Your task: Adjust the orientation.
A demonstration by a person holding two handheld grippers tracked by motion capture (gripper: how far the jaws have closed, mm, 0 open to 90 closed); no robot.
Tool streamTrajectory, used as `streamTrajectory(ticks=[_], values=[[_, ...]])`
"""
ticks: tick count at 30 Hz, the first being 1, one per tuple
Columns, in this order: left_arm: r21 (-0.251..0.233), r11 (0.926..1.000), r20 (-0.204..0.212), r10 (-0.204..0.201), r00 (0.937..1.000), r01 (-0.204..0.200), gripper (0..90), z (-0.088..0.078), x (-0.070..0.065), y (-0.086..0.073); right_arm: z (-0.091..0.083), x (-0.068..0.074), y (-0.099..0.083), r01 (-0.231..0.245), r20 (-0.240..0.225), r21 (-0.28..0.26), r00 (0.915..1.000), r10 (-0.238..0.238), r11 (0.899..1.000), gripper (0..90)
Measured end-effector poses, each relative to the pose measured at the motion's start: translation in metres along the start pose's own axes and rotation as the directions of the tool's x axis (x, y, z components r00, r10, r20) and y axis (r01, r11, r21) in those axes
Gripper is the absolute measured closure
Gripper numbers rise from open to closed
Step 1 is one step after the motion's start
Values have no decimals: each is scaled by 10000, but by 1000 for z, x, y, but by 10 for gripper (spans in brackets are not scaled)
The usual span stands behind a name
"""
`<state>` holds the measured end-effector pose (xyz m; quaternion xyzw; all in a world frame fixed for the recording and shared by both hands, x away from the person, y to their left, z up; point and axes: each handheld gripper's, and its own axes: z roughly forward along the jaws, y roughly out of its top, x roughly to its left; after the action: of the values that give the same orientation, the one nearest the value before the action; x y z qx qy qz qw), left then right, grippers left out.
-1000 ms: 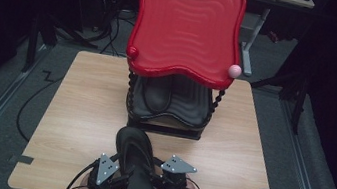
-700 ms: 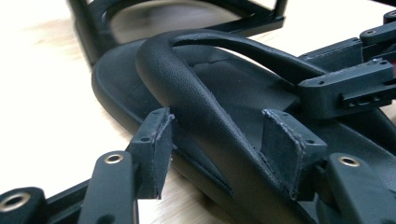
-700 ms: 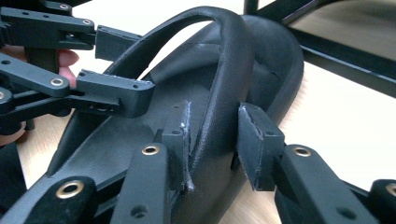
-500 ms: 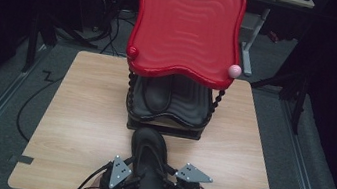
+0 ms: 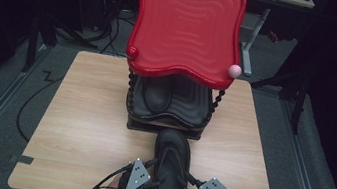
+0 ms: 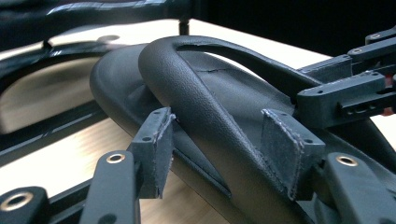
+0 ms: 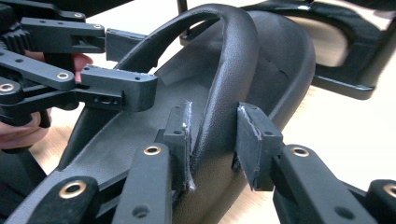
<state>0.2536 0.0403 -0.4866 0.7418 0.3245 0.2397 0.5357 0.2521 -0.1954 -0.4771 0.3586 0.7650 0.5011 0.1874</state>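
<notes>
One black sandal [image 5: 170, 168] lay at the lower middle of the frame, toe near the red-topped rack [image 5: 186, 26] on the counter [image 5: 76, 126]. Left tongs [image 6: 219, 149] and right tongs [image 7: 212, 140] each clamped a strap; both should lift evenly.

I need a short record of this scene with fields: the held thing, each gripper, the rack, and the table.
held thing: black flip-flop sandal, toe toward the rack
left gripper: shut on the sandal's left strap
right gripper: shut on the sandal's right strap
rack: red wavy top tray, black lower tray under it
lower tray content: another black sandal
table: light wood
</notes>
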Motion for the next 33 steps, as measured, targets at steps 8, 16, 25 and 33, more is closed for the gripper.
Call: streamTrajectory(ticks=[8, 16, 25, 33], values=[[-694, 9976, 210, 92, 9997, -78, 454, -6, -5, 11, -19, 3, 6, 253, 303, -548, 9993, -236, 9982, 669], [-1186, 9928, -50, 153, 9999, -158, 469, -13, 2, 24, -18, 6, 20, 535, 335, -997, 9982, -504, 9936, 671], [-1759, 9825, -319, 561, 9979, -609, 476, -4, 18, 55, -8, -5, 44, 691, 516, -1615, 9968, -615, 9844, 677], [-1970, 9779, -597, 595, 9964, -702, 491, 31, 43, 77, 13, -34, 65, 420, 938, -2058, 9953, -231, 9777, 685]])
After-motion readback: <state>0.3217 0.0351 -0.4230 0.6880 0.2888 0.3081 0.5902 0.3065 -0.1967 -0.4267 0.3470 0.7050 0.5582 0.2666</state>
